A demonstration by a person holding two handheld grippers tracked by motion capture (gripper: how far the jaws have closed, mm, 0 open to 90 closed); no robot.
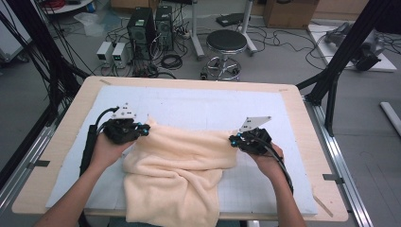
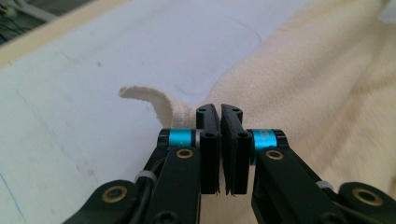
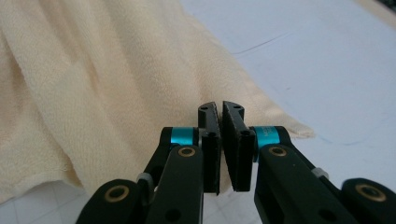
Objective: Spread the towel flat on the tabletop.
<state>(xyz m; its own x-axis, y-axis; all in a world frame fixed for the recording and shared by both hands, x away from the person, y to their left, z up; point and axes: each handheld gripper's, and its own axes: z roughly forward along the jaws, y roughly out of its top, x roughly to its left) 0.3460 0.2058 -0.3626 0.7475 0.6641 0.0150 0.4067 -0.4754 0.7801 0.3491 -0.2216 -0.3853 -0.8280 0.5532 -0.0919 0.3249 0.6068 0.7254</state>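
A cream towel (image 1: pixel 179 161) lies rumpled on the white mat (image 1: pixel 213 104), its near part hanging over the table's front edge. My left gripper (image 1: pixel 145 128) is at the towel's far left corner. In the left gripper view, the jaws (image 2: pixel 219 111) are pressed together on the towel (image 2: pixel 327 70) hem, and a corner flap (image 2: pixel 140 93) curls out to their left. My right gripper (image 1: pixel 233 139) is at the towel's far right corner. Its jaws (image 3: pixel 221 108) are shut on the towel (image 3: pixel 93 70) edge just above the mat.
The mat covers most of a wooden table (image 1: pixel 302 118). Bare mat lies beyond the towel and on both sides of it. Behind the table stand a black stool (image 1: pixel 226 42) and computer towers (image 1: pixel 142 23) among cables. Black frame posts (image 1: pixel 340 61) rise at the right.
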